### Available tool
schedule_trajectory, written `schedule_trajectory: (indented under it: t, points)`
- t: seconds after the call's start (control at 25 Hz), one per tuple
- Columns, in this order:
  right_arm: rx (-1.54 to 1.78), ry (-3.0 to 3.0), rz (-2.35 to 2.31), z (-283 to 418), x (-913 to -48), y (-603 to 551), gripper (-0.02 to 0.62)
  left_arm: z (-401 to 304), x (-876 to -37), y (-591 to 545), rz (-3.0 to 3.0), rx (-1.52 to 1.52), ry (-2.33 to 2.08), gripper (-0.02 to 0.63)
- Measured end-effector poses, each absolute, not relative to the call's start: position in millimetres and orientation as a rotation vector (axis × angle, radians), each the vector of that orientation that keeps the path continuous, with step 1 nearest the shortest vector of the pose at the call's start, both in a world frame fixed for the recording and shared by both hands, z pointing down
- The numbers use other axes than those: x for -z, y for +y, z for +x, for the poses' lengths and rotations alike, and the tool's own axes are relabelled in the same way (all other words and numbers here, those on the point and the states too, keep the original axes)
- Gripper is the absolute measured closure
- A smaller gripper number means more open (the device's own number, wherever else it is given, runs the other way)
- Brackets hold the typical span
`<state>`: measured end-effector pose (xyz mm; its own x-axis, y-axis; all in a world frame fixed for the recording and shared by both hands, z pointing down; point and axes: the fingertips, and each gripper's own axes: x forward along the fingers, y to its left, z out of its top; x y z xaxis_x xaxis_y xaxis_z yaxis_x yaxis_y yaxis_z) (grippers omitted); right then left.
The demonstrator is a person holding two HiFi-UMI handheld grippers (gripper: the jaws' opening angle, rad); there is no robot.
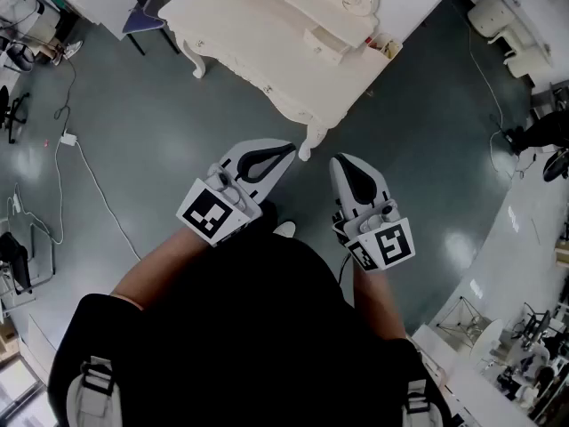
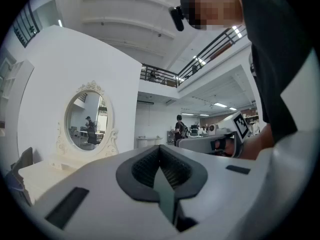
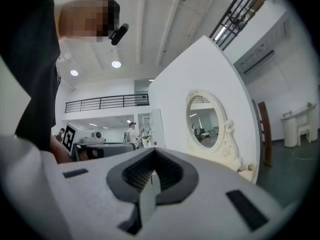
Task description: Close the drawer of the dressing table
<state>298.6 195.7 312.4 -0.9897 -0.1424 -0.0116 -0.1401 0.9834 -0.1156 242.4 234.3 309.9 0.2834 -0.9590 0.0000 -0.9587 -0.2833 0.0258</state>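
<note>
The cream dressing table (image 1: 267,25) stands ahead of me, seen from above, with a drawer (image 1: 336,41) that juts out from its front side. Its oval mirror (image 2: 87,118) shows in the left gripper view, and the mirror (image 3: 207,121) also shows in the right gripper view. My left gripper (image 1: 286,151) and right gripper (image 1: 343,162) are held level side by side, short of the table's curved leg (image 1: 308,142). Both are shut with nothing between the jaws. Neither touches the table.
A dark chair (image 1: 147,12) stands at the table's left end. A white cable with a plug (image 1: 69,139) lies on the grey floor at left. White desks and equipment (image 1: 498,345) line the right side. Small items (image 1: 388,48) sit at the table's right end.
</note>
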Motion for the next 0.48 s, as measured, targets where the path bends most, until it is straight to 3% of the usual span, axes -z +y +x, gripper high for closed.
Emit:
schedule_trajectory:
  t: [0.48]
  points:
    - [0.185,3.122,-0.148,312.0,-315.3,223.5,0.594,256.6,-313.7,262.9,2.46,-0.001,-1.895,0.612]
